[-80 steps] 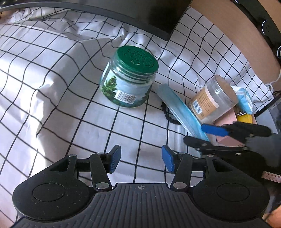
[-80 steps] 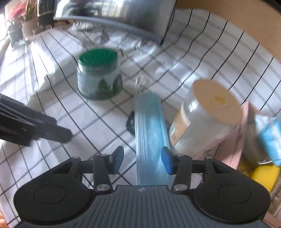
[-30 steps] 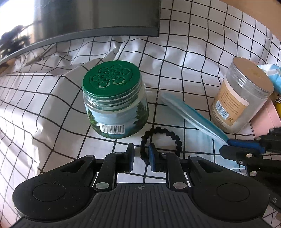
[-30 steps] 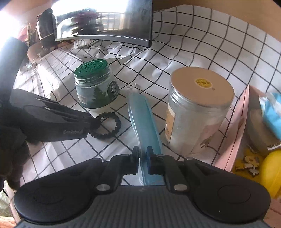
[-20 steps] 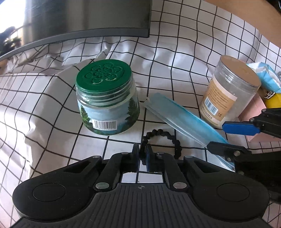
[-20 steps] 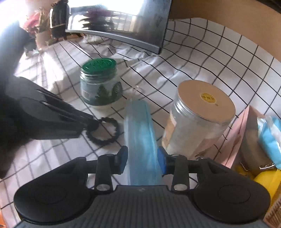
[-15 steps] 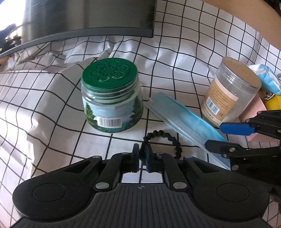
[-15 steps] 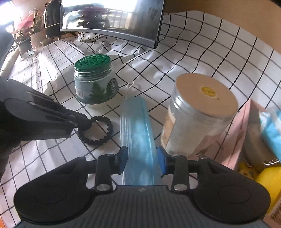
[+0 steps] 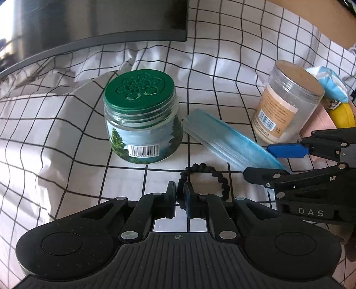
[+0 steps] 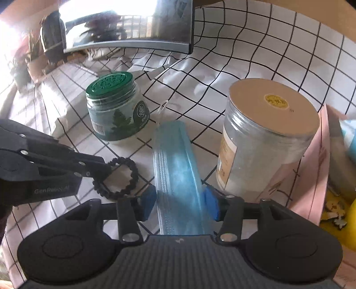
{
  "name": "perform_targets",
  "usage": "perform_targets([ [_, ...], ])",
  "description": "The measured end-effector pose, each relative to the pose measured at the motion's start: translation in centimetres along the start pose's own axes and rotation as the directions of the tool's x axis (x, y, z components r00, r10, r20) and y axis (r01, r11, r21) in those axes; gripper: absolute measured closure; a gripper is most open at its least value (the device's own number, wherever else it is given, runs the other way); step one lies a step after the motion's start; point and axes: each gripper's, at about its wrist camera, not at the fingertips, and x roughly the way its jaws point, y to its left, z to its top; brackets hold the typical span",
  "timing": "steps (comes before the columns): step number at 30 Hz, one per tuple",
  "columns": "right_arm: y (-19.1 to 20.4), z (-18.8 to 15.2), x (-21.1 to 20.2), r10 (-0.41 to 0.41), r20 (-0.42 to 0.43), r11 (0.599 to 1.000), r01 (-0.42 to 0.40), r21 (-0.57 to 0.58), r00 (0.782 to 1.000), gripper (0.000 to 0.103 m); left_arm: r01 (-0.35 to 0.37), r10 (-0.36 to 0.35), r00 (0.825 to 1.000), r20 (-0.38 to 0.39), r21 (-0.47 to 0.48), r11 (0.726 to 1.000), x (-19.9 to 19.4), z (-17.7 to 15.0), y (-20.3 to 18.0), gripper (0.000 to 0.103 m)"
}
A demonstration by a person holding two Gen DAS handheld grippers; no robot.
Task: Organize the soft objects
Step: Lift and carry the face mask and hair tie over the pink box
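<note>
A white cloth with a black grid covers the bench, rumpled below a dark monitor. A green-lidded jar with a pine-tree label and barcode stands left of a clear jar with a tan lid and barcode label. Between them lies a folded blue face mask. The right gripper, with the letters "DAS" on its body, straddles the mask's near end, its fingers apart and opening, not pressing it. The left gripper, whose body lettering is too blurred to read, has its fingers pinched tight on a black hair tie just in front of the green-lidded jar.
</note>
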Motion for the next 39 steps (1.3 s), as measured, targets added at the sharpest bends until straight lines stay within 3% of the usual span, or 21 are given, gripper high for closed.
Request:
perform_targets([
  [6, 0.5, -0.1, 0.2, 0.004, 0.0, 0.999, -0.004, -0.038, 1.0, 0.045, 0.009, -0.009, 0.999, -0.047, -0.017, 1.0, 0.3, 0.8, 0.0, 0.092],
  [10, 1.1, -0.1, 0.3, -0.024, 0.002, 0.995, 0.024, -0.094, 1.0, 0.046, 0.004, -0.005, 1.0, -0.012, -0.058, 0.998, 0.2, 0.4, 0.1, 0.093],
  [12, 1.3, 0.0, 0.2, -0.022, -0.005, 0.995, 0.022, -0.102, 1.0, 0.055, -0.006, 0.008, 1.0, 0.021, -0.066, 0.998, 0.1, -0.2, 0.0, 0.094],
  [14, 1.6, 0.2, 0.0, -0.01, -0.022, 0.992, 0.007, -0.123, 1.0, 0.081, -0.012, 0.015, 0.999, 0.04, -0.07, 0.997, 0.1, -0.4, -0.2, 0.094],
  [15, 1.8, 0.3, -0.1, -0.004, -0.032, 0.991, 0.0, -0.131, 0.999, 0.085, -0.005, 0.008, 0.999, 0.043, -0.079, 0.997, 0.1, -0.4, -0.2, 0.094],
  [22, 2.2, 0.8, -1.2, 0.016, -0.047, 0.996, -0.02, -0.084, 0.999, 0.087, 0.007, -0.001, 0.998, 0.065, -0.085, 0.996, -1.2, -0.2, 0.3, 0.094],
  [32, 2.3, 3.8, -4.1, -0.014, 0.039, 0.998, 0.016, -0.057, 0.999, 0.087, 0.029, -0.022, 0.989, 0.147, -0.046, 0.999, -4.9, 2.0, 0.1, 0.094],
  [39, 2.4, 6.7, -7.6, -0.056, 0.137, 0.998, 0.061, -0.035, 0.989, 0.087, 0.041, -0.044, 0.967, 0.25, 0.015, 0.999, -8.0, 5.0, -0.2, 0.094],
])
